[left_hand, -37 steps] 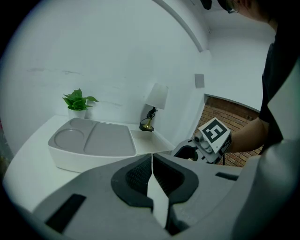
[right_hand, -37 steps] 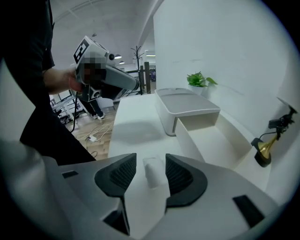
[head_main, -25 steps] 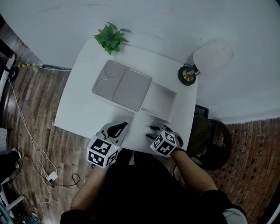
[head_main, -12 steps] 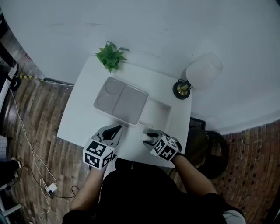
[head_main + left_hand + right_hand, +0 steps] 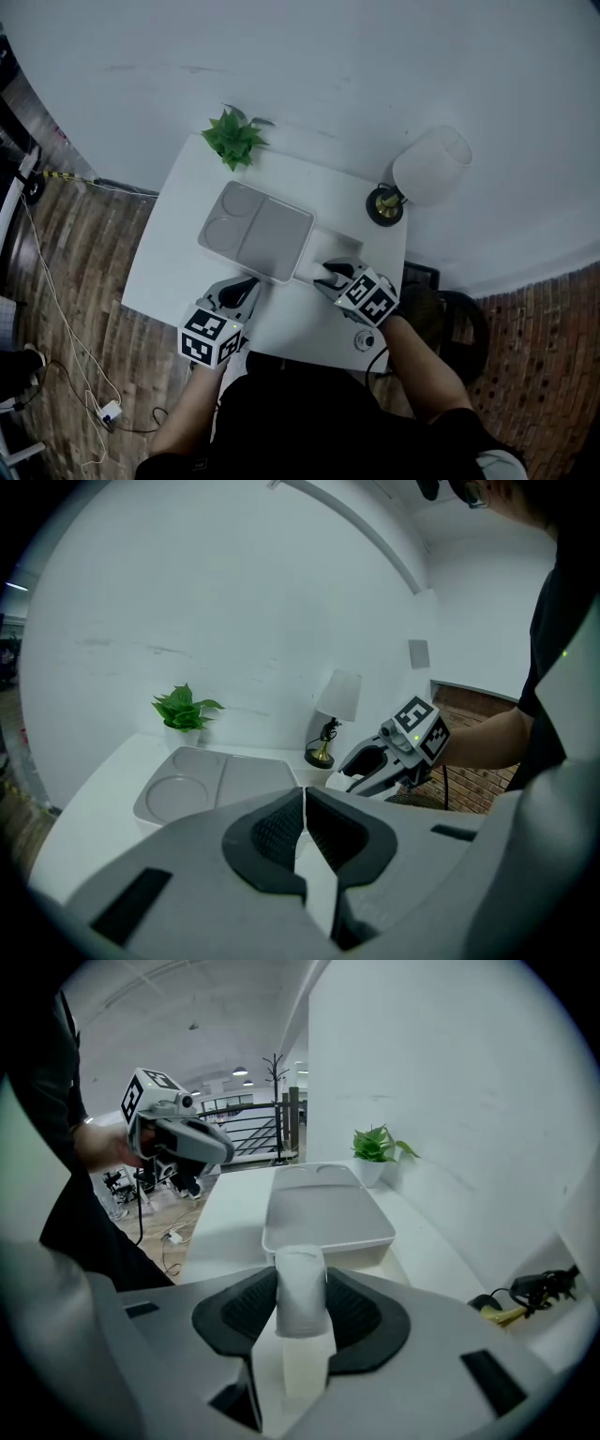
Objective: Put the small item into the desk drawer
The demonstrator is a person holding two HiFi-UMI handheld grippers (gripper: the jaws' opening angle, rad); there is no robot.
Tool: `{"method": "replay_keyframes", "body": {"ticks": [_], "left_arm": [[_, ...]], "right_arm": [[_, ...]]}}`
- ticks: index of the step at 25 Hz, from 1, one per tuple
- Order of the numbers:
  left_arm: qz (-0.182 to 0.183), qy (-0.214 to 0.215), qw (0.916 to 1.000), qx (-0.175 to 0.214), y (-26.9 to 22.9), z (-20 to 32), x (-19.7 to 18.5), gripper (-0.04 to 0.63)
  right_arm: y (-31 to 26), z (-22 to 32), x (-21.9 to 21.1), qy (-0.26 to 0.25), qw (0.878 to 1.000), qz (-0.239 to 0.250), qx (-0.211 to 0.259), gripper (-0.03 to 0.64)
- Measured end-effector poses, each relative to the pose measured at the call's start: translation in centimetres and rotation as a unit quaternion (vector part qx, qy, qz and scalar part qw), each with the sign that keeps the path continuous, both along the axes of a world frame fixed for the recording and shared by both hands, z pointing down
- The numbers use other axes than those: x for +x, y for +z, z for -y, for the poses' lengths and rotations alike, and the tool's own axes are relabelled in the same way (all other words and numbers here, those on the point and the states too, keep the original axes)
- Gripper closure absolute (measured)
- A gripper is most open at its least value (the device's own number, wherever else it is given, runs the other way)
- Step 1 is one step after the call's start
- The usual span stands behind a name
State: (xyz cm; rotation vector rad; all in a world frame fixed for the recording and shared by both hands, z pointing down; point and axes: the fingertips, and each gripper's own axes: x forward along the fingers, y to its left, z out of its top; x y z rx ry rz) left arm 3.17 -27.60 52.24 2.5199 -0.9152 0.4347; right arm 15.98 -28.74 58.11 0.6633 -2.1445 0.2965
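Note:
A small white cylinder-shaped item (image 5: 300,1288) sits upright between the pads of my right gripper (image 5: 300,1314), whose jaws have just been closing onto it. In the head view the right gripper (image 5: 330,274) hangs over the near edge of a shallow white open compartment (image 5: 354,246) set in the desk, right of the grey tray (image 5: 255,228). My left gripper (image 5: 247,287) is shut with nothing in it, low over the desk's front by the tray's near edge. In the left gripper view its jaws (image 5: 302,825) meet, and the right gripper (image 5: 349,778) shows ahead.
The white desk (image 5: 169,253) carries a potted green plant (image 5: 233,137) at the back left and a white-shaded lamp (image 5: 386,205) at the back right. A small round grey object (image 5: 364,340) lies at the front right corner. Brick-pattern floor with cables surrounds the desk.
The right gripper has risen from the desk's front edge and moved toward the compartment with the white item between its jaws. The round object at the front right now shows. The left gripper barely shifted.

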Motion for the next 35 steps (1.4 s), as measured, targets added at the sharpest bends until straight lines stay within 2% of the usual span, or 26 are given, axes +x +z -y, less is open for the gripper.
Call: {"method": "replay_keyframes", "body": {"ticks": [5,13,21,35], "left_arm": [[0.006,-0.013,0.9998,-0.01,0.5,0.5,-0.2,0.578],[0.018,-0.046,0.9982,-0.035,1.9,0.6,-1.6,0.578],[0.019,-0.069,0.9964,-0.047,3.0,1.5,-1.8,0.578],[0.023,-0.082,0.994,-0.069,4.6,2.2,-2.0,0.578]], "right_arm": [[1.1,2.8,0.7,-0.005,1.0,-0.014,-0.002,0.45],[4.6,5.0,1.5,-0.023,0.998,-0.042,-0.03,0.449],[6.5,6.6,1.4,-0.064,0.994,-0.086,-0.024,0.449],[8.2,7.4,1.0,-0.082,0.992,-0.095,-0.033,0.449]]}}
